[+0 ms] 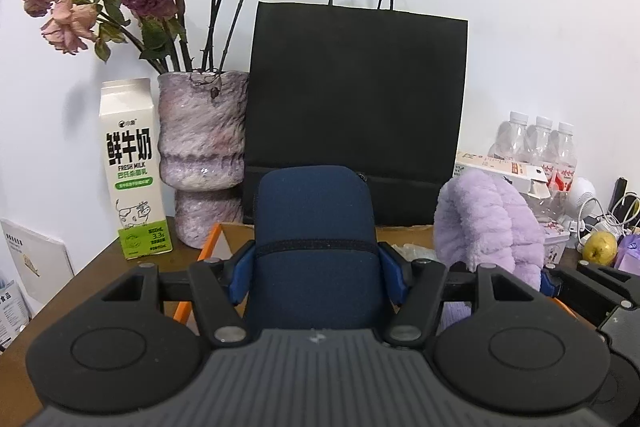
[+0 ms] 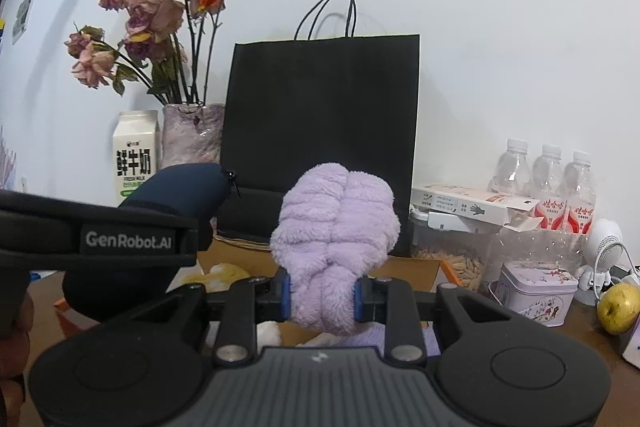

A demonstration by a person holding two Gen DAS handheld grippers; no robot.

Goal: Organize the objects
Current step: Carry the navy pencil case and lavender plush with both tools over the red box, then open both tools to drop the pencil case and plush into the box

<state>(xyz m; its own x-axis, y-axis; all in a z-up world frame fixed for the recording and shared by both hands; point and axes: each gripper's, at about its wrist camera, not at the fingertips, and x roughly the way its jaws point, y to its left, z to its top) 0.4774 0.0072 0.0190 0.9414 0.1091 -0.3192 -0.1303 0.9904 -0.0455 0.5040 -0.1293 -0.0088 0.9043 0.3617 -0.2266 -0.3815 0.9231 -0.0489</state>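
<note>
Above the cardboard box (image 2: pixel 416 267), my left gripper (image 1: pixel 316 267) pinches a navy pouch (image 1: pixel 314 211); my right gripper (image 2: pixel 320 297) clamps a lilac plush (image 2: pixel 336 223).

Three water bottles (image 2: pixel 546 183) — one milk carton (image 1: pixel 134 167), one vase (image 1: pixel 202 155), one black bag (image 1: pixel 356 115), one pear (image 2: pixel 618 309).

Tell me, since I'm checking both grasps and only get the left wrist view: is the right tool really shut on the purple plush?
Observer: Yes. The right tool is shut on the purple plush; its blue pads pinch the narrow lower end.
Operator: What's in the box beneath?
Observer: Something pale yellow lies in the cardboard box.
Operator: And behind the box, right side?
Observer: A clear jar of pale seeds.
</note>
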